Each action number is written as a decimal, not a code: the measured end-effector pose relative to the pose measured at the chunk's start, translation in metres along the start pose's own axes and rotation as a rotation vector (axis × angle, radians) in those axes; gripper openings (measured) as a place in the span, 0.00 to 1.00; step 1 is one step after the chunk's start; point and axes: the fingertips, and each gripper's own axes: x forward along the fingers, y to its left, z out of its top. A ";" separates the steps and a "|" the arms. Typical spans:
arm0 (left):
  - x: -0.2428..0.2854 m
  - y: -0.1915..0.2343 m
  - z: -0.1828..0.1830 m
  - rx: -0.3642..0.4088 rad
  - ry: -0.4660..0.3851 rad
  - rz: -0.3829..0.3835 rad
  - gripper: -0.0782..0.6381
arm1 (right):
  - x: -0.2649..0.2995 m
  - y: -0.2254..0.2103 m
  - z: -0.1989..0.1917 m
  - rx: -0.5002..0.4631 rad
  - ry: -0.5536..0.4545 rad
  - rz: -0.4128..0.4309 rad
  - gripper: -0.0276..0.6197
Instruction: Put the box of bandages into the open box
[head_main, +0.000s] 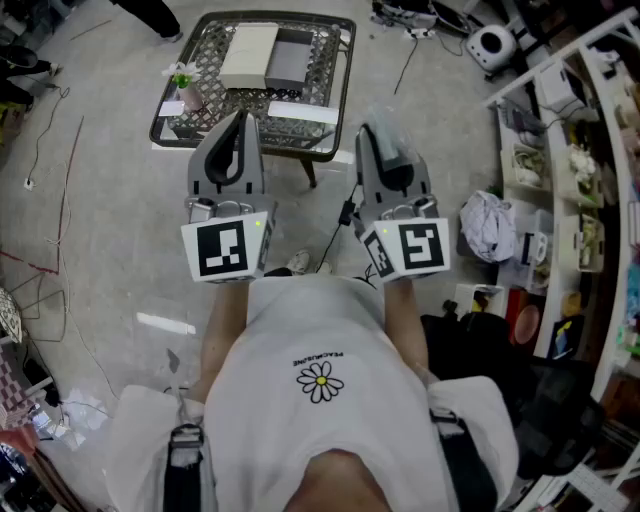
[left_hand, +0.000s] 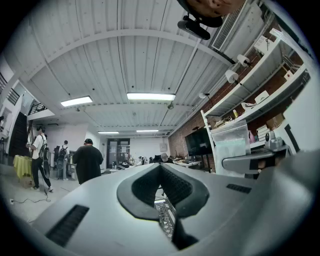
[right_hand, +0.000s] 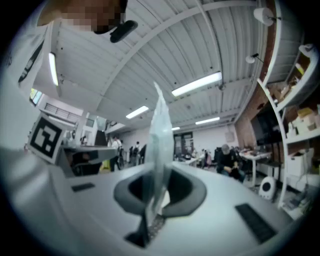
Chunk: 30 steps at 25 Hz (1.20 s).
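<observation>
On the low mesh-topped table (head_main: 325, 75) lie a grey open box (head_main: 291, 58) with a white lid (head_main: 248, 55) beside it. A long flat white carton (head_main: 302, 111) lies near the table's front edge. Both grippers are held up in front of the person's chest, short of the table and pointing toward it. My left gripper (head_main: 238, 128) (left_hand: 161, 169) has its jaws shut with nothing between them. My right gripper (head_main: 376, 138) (right_hand: 156, 175) is shut on a thin clear plastic sheet (right_hand: 160, 135) that sticks up from the jaws.
A pink bottle with a flower (head_main: 187, 88) stands at the table's left end. Cables trail over the floor. Shelves packed with goods (head_main: 580, 200) line the right side, and a white bag (head_main: 487, 222) lies beside them. People stand in the distance (left_hand: 87, 160).
</observation>
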 end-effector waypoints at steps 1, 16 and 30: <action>0.002 -0.001 -0.001 -0.001 0.000 -0.003 0.14 | 0.001 0.000 0.000 -0.007 -0.006 0.001 0.11; 0.004 -0.015 -0.052 0.038 0.091 -0.035 0.14 | -0.009 -0.005 -0.046 -0.075 0.021 0.018 0.11; -0.013 -0.053 -0.085 0.060 0.133 0.012 0.14 | -0.040 -0.049 -0.091 0.004 0.095 0.001 0.11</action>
